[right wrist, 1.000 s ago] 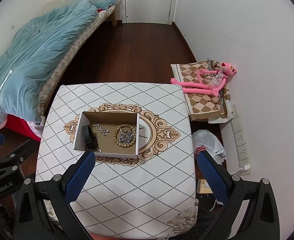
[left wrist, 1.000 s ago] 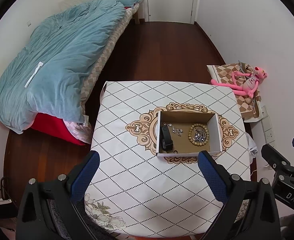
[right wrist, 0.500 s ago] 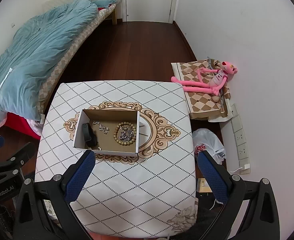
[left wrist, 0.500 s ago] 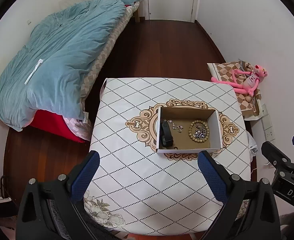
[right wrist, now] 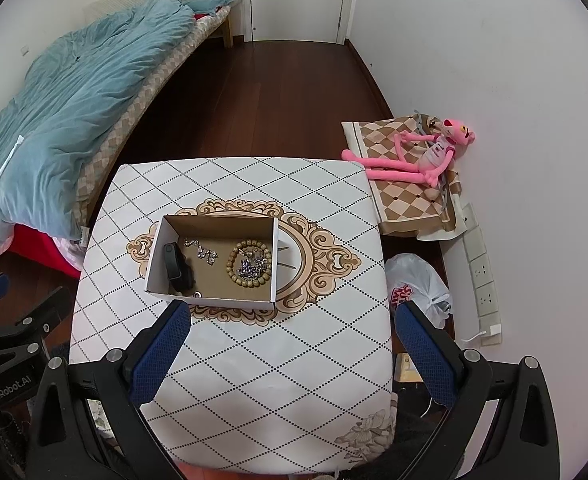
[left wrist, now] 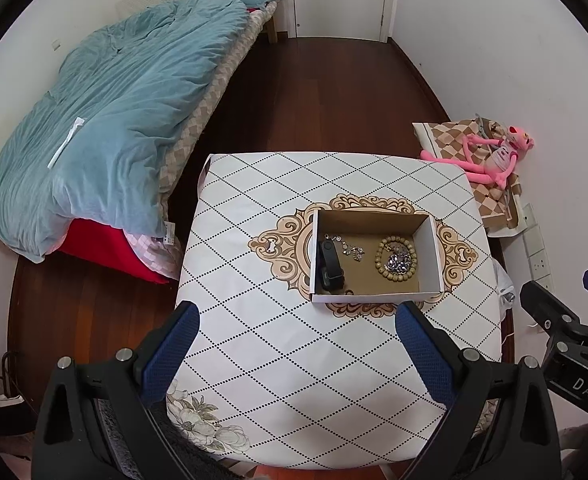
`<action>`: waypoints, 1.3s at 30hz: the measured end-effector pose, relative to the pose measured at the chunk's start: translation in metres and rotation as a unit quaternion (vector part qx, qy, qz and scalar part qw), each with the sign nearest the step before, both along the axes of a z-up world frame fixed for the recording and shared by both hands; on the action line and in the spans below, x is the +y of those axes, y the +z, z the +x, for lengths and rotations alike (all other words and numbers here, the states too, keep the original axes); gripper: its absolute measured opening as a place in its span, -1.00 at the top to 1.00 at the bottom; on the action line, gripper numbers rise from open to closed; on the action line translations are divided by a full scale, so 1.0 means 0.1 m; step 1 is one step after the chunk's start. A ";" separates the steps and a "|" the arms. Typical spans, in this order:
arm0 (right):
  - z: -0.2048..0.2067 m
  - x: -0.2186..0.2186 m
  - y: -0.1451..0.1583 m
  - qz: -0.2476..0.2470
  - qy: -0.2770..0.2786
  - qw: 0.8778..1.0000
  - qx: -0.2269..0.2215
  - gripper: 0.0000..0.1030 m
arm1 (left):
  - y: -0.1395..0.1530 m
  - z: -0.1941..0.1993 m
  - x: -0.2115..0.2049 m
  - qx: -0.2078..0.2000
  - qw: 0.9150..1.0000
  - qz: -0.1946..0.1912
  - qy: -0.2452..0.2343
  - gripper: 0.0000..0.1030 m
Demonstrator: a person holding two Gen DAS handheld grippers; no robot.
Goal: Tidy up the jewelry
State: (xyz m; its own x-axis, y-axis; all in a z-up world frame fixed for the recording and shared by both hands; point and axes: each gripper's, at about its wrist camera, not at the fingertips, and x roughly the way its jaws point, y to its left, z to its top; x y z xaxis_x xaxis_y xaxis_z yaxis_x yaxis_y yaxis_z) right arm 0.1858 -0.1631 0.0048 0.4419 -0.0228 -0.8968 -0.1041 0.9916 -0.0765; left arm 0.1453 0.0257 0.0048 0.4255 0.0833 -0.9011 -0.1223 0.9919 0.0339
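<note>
An open cardboard box (left wrist: 430, 252) (right wrist: 156, 254) stands on the patterned table (left wrist: 278, 344) (right wrist: 278, 360). Inside lie a black band (left wrist: 330, 266) (right wrist: 176, 266) at the left, a silver chain (left wrist: 348, 248) (right wrist: 204, 252) in the middle, and a wooden bead bracelet (left wrist: 382, 264) (right wrist: 234, 274) ringing silver jewelry (left wrist: 399, 261) (right wrist: 251, 266) at the right. My left gripper (left wrist: 296, 344) and right gripper (right wrist: 292, 344) are both open and empty, held high above the table's near side, apart from the box.
A bed with a teal duvet (left wrist: 114, 120) stands at the left. A pink plush toy (right wrist: 418, 156) lies on a checkered cushion (right wrist: 406, 204) by the right wall. A white plastic bag (right wrist: 416, 288) sits on the floor right of the table.
Both grippers have drawn back and upward from the table; the table and box look smaller and farther. Nothing in the box has moved.
</note>
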 end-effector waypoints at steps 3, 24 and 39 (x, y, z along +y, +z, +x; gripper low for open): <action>0.00 0.00 0.00 0.000 -0.001 1.000 -0.001 -1.00 | 0.00 0.00 0.00 0.000 1.000 0.000 0.000 -0.94; -0.01 -0.02 0.00 0.000 -0.001 1.000 0.000 -1.00 | 0.03 0.00 -0.02 -0.003 1.000 0.003 0.001 -0.94; -0.01 -0.03 0.01 -0.002 -0.002 1.000 -0.001 -1.00 | 0.06 -0.02 -0.02 -0.014 1.000 0.009 0.001 -0.94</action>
